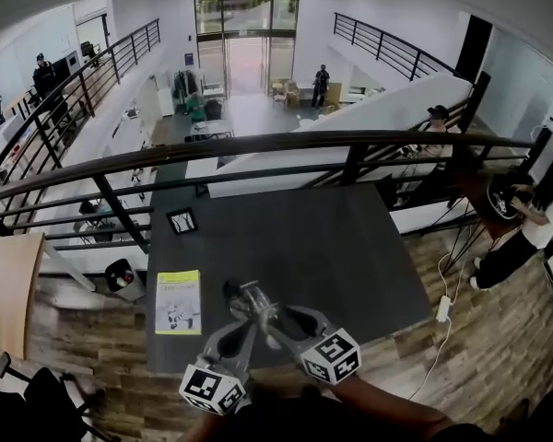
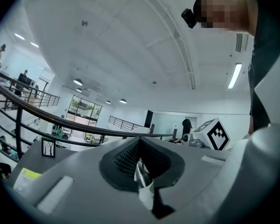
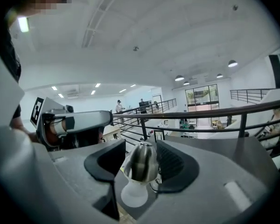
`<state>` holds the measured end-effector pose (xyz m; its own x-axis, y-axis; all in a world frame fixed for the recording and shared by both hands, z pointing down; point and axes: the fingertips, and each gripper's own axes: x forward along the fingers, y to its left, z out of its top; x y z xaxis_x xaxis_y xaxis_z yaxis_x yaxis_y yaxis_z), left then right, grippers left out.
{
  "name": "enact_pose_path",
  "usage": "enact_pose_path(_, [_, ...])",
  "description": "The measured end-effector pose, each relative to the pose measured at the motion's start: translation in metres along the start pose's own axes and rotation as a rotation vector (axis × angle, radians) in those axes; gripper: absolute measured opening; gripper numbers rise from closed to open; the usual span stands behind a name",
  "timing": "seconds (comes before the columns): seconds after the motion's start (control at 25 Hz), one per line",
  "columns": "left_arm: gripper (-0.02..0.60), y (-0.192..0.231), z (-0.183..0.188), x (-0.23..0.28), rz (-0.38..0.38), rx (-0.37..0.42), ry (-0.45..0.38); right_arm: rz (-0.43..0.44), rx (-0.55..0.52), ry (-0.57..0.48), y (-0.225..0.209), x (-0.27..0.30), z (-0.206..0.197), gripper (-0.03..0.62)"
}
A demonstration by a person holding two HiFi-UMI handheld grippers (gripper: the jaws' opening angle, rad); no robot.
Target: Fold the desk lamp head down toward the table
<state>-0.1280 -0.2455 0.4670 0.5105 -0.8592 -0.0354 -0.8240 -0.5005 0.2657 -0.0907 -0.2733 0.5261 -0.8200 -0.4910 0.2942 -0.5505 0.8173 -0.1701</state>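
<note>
Though the right gripper (image 3: 141,146) gapes around the silver metal desk lamp (image 3: 141,166) on the dark grey surface (image 1: 295,238), only its own view shows the left gripper (image 2: 139,146) clamping the arm; a yellow paper booklet (image 1: 179,301) lies left of the lamp.

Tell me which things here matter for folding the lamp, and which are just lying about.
Job: desk lamp, gripped by the left gripper; right gripper, open; table.
Lying about: yellow booklet; small picture frame.
</note>
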Motion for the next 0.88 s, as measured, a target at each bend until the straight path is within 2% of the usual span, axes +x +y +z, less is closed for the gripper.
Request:
enact_pose_path(0.12, [0.002, 0.008, -0.003, 0.002, -0.044, -0.008, 0.02, -0.036, 0.02, 0.024, -0.003, 0.008, -0.006, 0.22])
enact_pose_path(0.36, [0.002, 0.018, -0.004, 0.004, -0.106, -0.011, 0.052, -0.089, 0.048, 0.044, -0.003, 0.019, -0.014, 0.222])
enact_pose_path(0.68, [0.002, 0.015, -0.002, 0.009, -0.155, -0.021, 0.063, -0.14, 0.021, 0.063, -0.002, 0.017, -0.019, 0.213])
enact_pose_path(0.88, [0.002, 0.02, -0.007, 0.008, -0.151, -0.024, 0.068, -0.154, 0.013, 0.084, -0.001, 0.015, -0.031, 0.21])
